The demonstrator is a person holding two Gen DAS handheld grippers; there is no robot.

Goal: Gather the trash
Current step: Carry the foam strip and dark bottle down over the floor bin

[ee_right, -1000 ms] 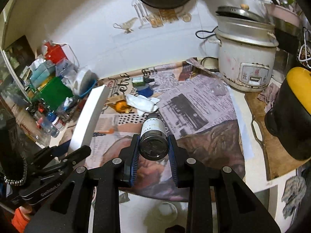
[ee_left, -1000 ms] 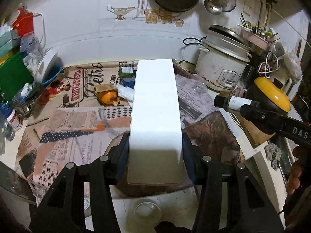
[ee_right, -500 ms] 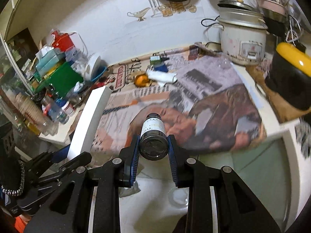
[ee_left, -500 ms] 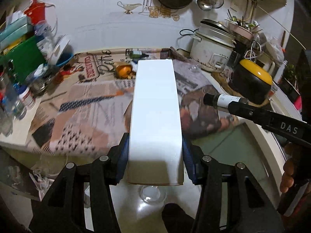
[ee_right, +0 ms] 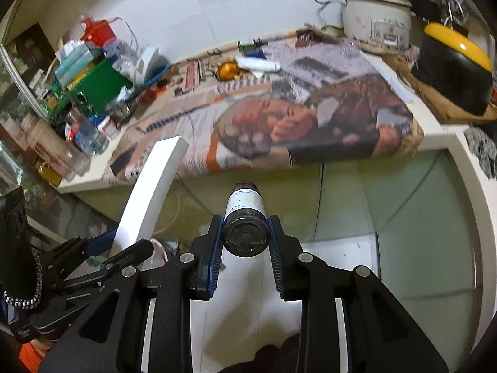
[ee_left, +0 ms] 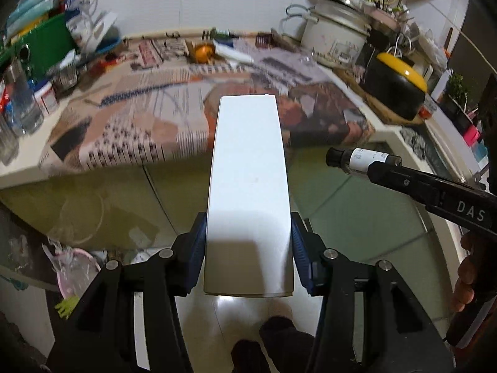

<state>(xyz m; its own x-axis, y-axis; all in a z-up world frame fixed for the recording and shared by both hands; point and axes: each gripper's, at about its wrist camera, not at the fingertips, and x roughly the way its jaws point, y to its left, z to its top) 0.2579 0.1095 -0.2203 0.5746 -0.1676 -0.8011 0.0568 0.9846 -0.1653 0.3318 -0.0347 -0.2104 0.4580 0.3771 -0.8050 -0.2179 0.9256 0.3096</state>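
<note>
My left gripper (ee_left: pixel 248 258) is shut on a long white box (ee_left: pixel 248 186) that points forward, held in the air in front of the counter. The box also shows in the right wrist view (ee_right: pixel 149 192). My right gripper (ee_right: pixel 245 242) is shut on a small dark glass bottle (ee_right: pixel 245 217) with a white label, cap pointing forward. That bottle shows in the left wrist view (ee_left: pixel 360 160), to the right of the box. An orange wrapper (ee_right: pixel 228 70) and a white crumpled piece (ee_right: pixel 257 63) lie on the newspaper far back on the counter.
The newspaper-covered counter (ee_left: pixel 186 108) lies ahead and above floor level. A rice cooker (ee_right: pixel 376 21) and a black and yellow pot (ee_right: pixel 453 65) stand at the right. Bottles and a green box (ee_right: pixel 93 84) crowd the left. A pink bin (ee_left: pixel 77 273) sits low on the left floor.
Both grippers have pulled back and down from the counter with the box and the bottle still held. The counter edge and the green cabinet fronts below it now fill the middle of both views.
</note>
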